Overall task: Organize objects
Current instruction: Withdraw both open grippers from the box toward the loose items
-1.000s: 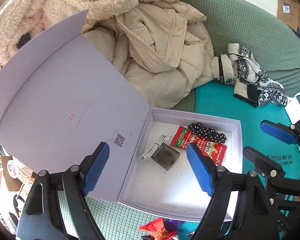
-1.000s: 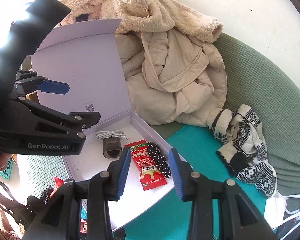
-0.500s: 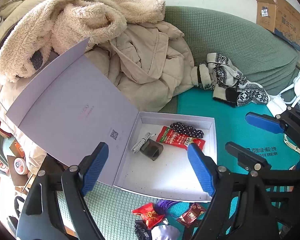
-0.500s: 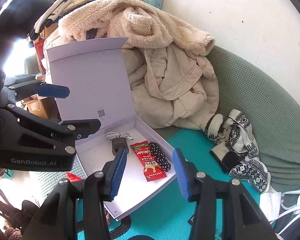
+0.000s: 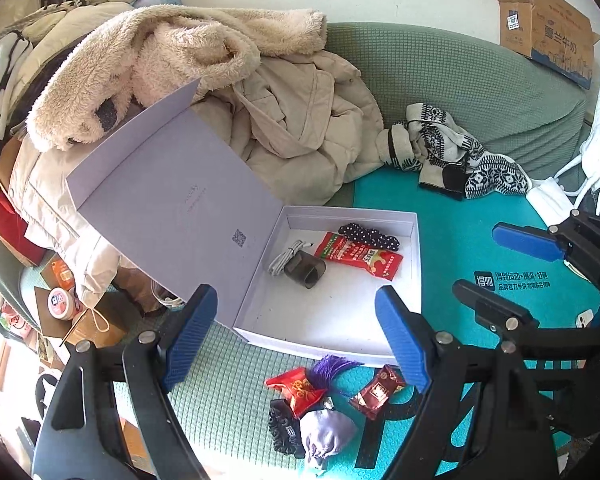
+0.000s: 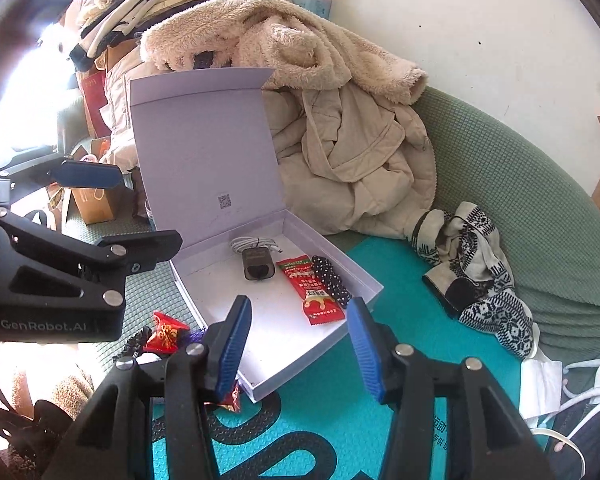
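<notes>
**Grippers held apart above an open box**

Left gripper [image 5: 296, 336] hangs wide open and empty over the near edge of the white box [image 5: 417, 248], whose lid [image 5: 172, 200] stands raised at left. Inside lie a cable [image 5: 286, 256], a dark case [image 5: 305, 269], a red packet [image 5: 358, 255] and a dotted black item [image 5: 370, 234]. Loose candies [image 5: 296, 386] lie in front. Right gripper [image 6: 298, 346], its jaws just widened, holds nothing.
</notes>
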Demonstrator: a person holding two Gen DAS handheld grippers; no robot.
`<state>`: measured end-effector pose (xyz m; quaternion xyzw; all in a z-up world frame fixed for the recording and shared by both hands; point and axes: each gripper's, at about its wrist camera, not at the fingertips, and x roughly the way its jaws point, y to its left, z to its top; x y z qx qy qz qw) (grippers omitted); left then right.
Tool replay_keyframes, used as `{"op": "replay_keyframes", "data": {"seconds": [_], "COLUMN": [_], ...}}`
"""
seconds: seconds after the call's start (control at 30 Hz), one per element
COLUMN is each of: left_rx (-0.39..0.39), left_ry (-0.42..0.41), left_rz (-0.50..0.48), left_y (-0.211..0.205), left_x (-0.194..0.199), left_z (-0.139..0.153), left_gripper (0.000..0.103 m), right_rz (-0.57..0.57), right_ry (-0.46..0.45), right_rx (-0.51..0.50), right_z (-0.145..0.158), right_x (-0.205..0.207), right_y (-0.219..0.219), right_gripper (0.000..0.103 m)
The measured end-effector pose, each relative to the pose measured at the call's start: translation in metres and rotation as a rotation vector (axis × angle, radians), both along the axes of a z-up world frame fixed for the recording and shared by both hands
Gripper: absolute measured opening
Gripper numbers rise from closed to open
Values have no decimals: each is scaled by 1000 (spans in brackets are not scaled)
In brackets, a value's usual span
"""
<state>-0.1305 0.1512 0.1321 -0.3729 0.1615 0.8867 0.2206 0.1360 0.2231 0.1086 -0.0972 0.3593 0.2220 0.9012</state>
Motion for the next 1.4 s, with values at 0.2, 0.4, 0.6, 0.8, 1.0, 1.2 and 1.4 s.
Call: {"op": "replay_keyframes", "data": {"seconds": [0.2,0.4,0.6,0.8,1.0,1.2,1.4], "left_rx": [1,9,28,22,38,62,45], "left_ry": [-8,-37,-50,-60,-127,-189,-250], "left_rz": [17,34,48,76,97,98,96], "left_y": [-16,-30,-46,-61,-75,-87,-89], "left_x": [26,44,64,80,82,81,78], "left_z": [-10,-21,-29,-42,-70,-98,-124], "left_gripper": [80,80,80,80,80,80,80], "right_rz": [12,39,65,86,113,125,130], "right_ry": [19,44,59,99,140,186,237], "right_rx": [16,32,40,48,62,73,72], "right_z": [-9,-19,-27,-43,-62,-82,-102], "right_x": [-20,-37,-52,-62,-68,-67,-60], "right_y": [2,5,9,16,24,28,33], "right_gripper": [50,50,50,50,50,50,50]}}
